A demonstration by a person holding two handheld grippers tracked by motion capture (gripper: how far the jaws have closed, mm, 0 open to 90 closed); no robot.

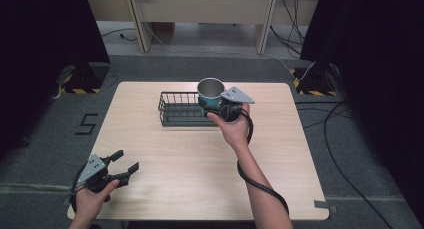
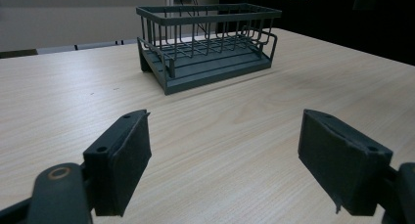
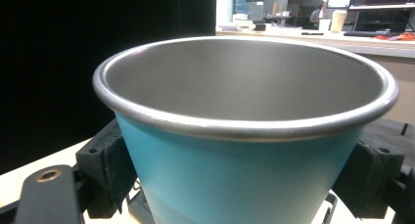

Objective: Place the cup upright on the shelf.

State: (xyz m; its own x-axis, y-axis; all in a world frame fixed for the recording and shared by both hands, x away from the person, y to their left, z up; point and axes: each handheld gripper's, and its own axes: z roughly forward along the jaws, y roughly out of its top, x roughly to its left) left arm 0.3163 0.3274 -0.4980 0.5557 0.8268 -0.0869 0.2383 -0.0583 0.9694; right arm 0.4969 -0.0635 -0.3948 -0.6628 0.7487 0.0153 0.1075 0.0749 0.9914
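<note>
The wooden table (image 1: 200,164) carries one landmark, a dark wire rack (image 1: 182,109) standing toward its far side, and everything else is placed against it. Held upright over the right end of the rack is a teal cup (image 1: 211,91) with a bare metal inside and a rolled rim, raised above the rack's top rail and not resting in it. The right gripper (image 1: 216,106) has the cup clamped between its two black jaws, one pad on each side of the teal wall, as the right gripper view shows with the cup (image 3: 244,150) tight between them. The left gripper (image 1: 125,161) lies well apart from the rack, near the table's front left corner, its jaws spread wide with nothing between them; in the left gripper view they face the rack (image 2: 205,45) across bare wood. The step in hand looks like setting the cup into the rack. The next move would call for lowering it straight down inside the wire walls, keeping it level so the base clears the top rail, then easing the jaws apart only once it sits on the rack's floor.
</note>
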